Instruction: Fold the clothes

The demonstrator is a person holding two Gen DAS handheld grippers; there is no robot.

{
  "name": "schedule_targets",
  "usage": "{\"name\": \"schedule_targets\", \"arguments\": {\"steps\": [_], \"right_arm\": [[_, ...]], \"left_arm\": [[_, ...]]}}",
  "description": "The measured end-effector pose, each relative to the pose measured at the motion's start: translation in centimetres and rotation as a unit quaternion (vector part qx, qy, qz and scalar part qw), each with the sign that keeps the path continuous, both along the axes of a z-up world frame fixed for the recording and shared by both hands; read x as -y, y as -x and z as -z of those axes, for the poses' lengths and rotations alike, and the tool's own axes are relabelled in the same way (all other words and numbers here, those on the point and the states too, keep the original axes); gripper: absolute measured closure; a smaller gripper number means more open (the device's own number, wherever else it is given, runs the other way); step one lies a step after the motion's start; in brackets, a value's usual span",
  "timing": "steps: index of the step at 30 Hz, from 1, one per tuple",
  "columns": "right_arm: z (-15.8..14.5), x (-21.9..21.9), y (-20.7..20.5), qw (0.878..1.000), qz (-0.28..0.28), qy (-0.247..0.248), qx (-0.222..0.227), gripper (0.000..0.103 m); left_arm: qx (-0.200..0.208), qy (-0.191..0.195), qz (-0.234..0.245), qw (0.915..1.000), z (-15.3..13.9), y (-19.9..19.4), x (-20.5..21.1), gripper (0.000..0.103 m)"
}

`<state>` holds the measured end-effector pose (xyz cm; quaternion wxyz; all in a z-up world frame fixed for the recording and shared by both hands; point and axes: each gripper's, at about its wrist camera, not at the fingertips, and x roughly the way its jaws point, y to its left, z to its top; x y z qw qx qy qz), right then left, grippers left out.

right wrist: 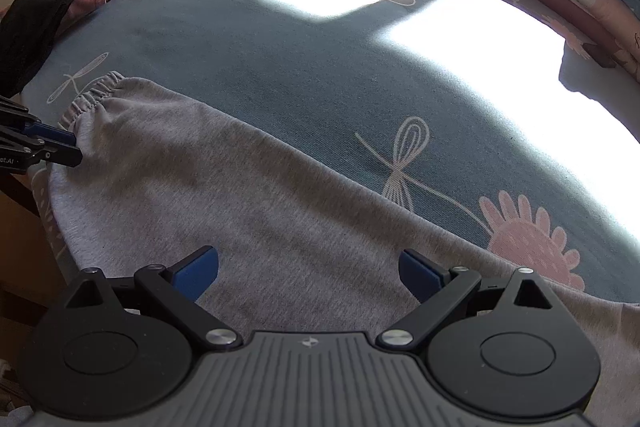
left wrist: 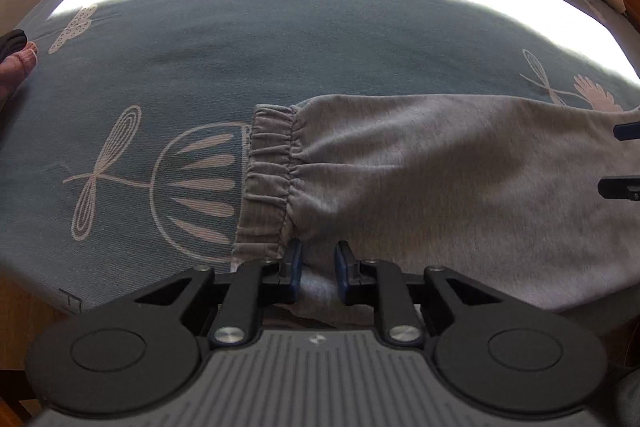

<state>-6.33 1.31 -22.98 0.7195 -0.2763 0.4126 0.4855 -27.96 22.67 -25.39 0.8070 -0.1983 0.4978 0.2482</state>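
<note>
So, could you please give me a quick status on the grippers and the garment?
Left gripper narrowly open at the grey sweatpants near the cuff. Right gripper wide open above the fabric. Nothing in the way.

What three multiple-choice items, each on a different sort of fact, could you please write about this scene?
1. In the left wrist view, the elastic cuff sits at which end of the grey garment?
A. the left end
B. the right end
C. folded underneath, out of sight

2. What colour are the pads of the right gripper?
A. red
B. blue
C. yellow

3. How do the right gripper's jaws stand?
A. shut on the cuff
B. shut on nothing
C. wide open over the garment

Answers:
1 A: the gathered cuff ends the garment on the left, against the teal patterned sheet.
2 B: both pads show blue against the black fingers.
3 C: the fingers stand far apart, with flat grey cloth showing between them.
</note>
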Motion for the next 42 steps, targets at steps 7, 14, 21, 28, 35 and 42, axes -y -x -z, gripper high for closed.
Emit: {"name": "schedule_targets", "arguments": {"steps": [7, 14, 21, 28, 35, 42], "right_arm": [[0.2, 1.0, -0.5, 1.0, 0.01, 0.006, -0.004, 0.004], [-0.2, 0.3, 0.0, 1.0, 0.014, -0.013, -0.008, 0.004], [0.1, 0.7, -0.5, 1.0, 0.023, -0.012, -0.01, 0.004], [0.2, 0.0, 0.9, 0.999, -0.013, -0.021, -0.027, 0.004], [2.2, -3.3, 0.6, 0.999, -0.041, -0.024, -0.018, 0.004], [2.8, -4.6, 0.0, 0.999, -0.042, -0.013, -0.022, 0.0]], "left_arm": [[0.083, 0.033, 0.027, 0.9957, -4.3, -1.4, -0.9, 0.077], [0.042, 0.05, 0.004, 0.9978, 0.5, -6.1, -3.1, 0.08], [0.057, 0.02, 0.008, 0.9981, -1.0, -5.7, -1.9, 0.077], [0.033, 0.039, 0.098, 0.9939, -0.9, -4.2, 2.8, 0.064], [-0.018, 0.043, 0.074, 0.9962, 0.2, -2.1, 3.2, 0.064], [0.035, 0.023, 0.104, 0.9937, -3.1, -5.3, 3.4, 0.059]]}}
